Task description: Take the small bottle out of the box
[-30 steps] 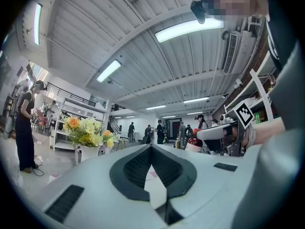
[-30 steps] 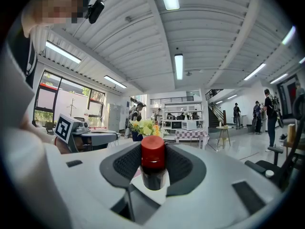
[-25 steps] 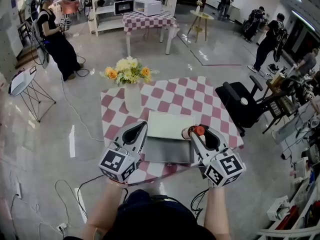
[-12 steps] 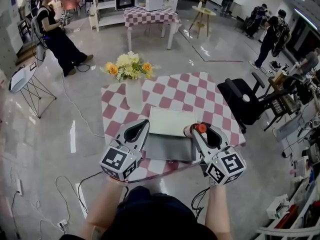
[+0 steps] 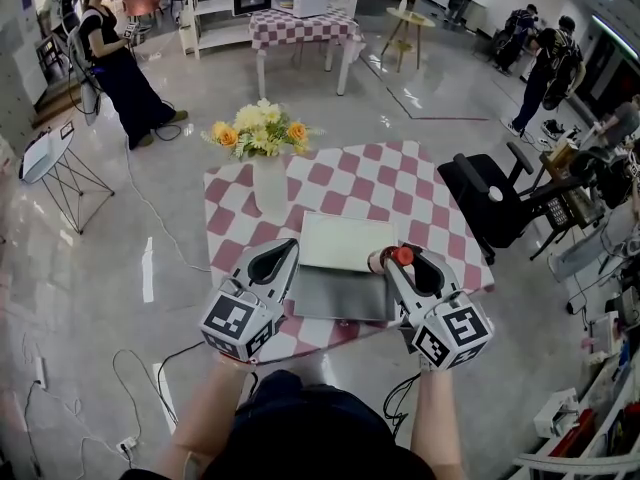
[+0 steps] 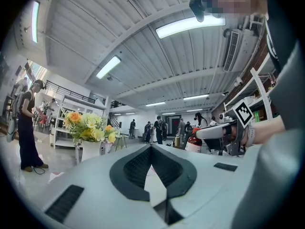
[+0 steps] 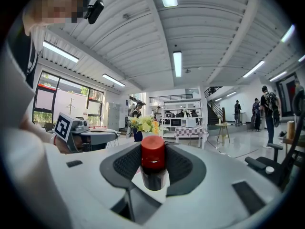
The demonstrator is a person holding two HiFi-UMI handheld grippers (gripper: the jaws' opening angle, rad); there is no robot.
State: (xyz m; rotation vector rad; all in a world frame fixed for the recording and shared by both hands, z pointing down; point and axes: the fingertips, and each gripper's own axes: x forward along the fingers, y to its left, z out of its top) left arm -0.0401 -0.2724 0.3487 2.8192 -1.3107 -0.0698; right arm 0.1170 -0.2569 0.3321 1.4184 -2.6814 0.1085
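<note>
At box (image 5: 338, 290) right edge: small bottle (image 5: 392, 259) upright, red cap up, clamped between right gripper (image 5: 398, 270) jaws, seemingly above box rim. Left gripper (image 5: 283, 258) at box left edge, jaws together, empty. Carry-off falls to right hand, likely away from box.

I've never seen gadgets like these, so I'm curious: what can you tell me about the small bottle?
The bottle is small, with a round red cap. Its body looks dark in the right gripper view and pale in the head view. It stands cap up, pinched at its sides between the black ribbed pads of the right gripper. It is held above the checked table, by the open grey box's right edge.
</note>
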